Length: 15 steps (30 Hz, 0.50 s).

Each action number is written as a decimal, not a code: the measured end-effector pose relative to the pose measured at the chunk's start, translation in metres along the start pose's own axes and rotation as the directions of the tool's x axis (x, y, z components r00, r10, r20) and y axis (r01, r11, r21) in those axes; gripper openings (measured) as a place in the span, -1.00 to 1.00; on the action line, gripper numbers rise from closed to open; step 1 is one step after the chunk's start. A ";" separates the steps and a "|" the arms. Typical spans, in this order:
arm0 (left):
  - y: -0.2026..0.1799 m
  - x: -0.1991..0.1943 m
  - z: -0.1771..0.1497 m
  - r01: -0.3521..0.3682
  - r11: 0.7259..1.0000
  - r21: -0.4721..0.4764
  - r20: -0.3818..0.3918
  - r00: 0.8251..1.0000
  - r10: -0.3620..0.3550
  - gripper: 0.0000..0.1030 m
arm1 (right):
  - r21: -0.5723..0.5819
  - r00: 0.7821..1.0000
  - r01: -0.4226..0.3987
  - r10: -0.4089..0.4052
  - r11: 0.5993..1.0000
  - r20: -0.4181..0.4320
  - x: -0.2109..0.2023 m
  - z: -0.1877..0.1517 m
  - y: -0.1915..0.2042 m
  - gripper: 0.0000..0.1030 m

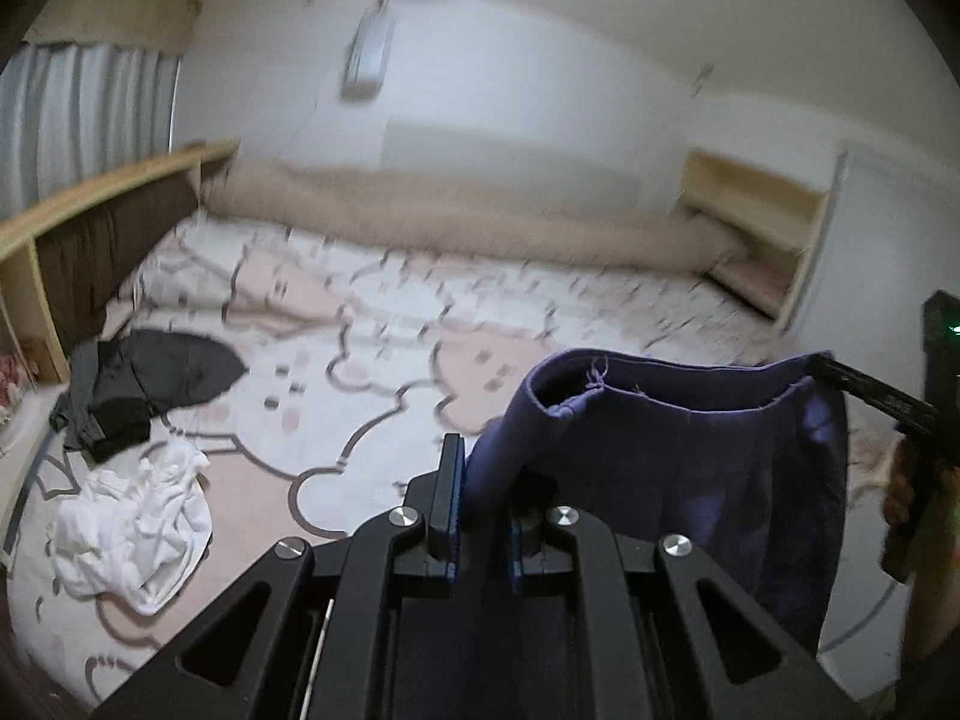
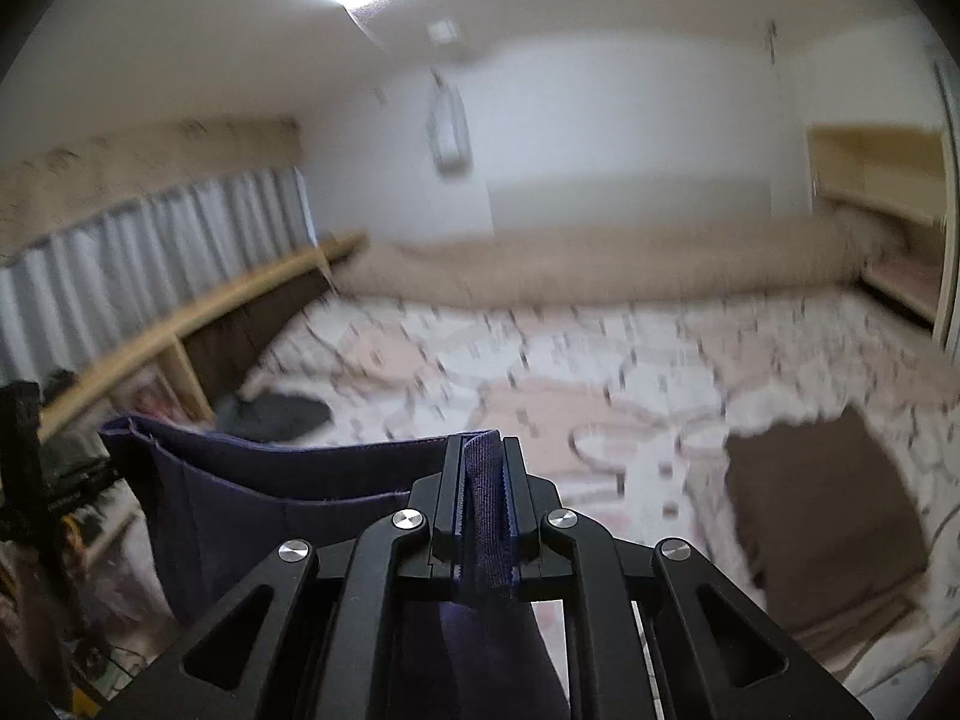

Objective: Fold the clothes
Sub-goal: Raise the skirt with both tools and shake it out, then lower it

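Observation:
A purple garment (image 1: 690, 438) hangs stretched between my two grippers above the bed. In the left wrist view my left gripper (image 1: 480, 468) is shut on one end of its top hem; the cloth drapes over and hides the right finger. The other end of the hem runs to my right gripper (image 1: 825, 367) at the right edge, held by a hand (image 1: 900, 480). In the right wrist view my right gripper (image 2: 483, 480) is shut on a bunched fold of the purple garment (image 2: 252, 504), which stretches left toward the left gripper (image 2: 78, 489).
The bed sheet (image 1: 372, 372) has a pink and white cartoon pattern. A black garment (image 1: 156, 378) and a crumpled white garment (image 1: 138, 528) lie at its left. A brown folded piece (image 2: 822, 510) lies at the right. A beige rolled blanket (image 1: 450, 204) lines the far side, and a wooden shelf (image 1: 90, 204) the left.

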State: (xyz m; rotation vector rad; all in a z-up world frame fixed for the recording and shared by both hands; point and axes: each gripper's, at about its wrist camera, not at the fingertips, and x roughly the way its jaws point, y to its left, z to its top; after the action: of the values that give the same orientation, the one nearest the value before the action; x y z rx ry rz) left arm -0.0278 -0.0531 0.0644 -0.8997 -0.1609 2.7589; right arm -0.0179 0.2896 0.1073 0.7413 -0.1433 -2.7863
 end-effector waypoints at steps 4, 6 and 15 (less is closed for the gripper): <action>0.022 0.097 0.003 -0.044 0.999 -0.010 -0.129 0.991 0.042 -0.75 | 0.010 0.987 0.086 -0.083 0.996 -0.140 0.102 -0.015 -0.016 -0.80; 0.032 0.142 0.002 -0.060 0.998 -0.012 -0.191 0.980 0.056 -0.75 | 0.017 0.973 0.113 -0.107 0.993 -0.204 0.147 -0.022 -0.023 -0.80; 0.068 0.272 0.023 -0.087 0.995 -0.039 -0.319 0.945 0.071 -0.75 | -0.014 0.912 0.209 -0.200 0.978 -0.357 0.273 -0.022 -0.055 -0.83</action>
State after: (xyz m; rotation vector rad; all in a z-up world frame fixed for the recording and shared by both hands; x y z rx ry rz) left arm -0.2673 -0.0501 -0.0829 -1.3764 -0.1427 2.6437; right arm -0.2479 0.2681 -0.0505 1.3234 -0.0311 -2.7827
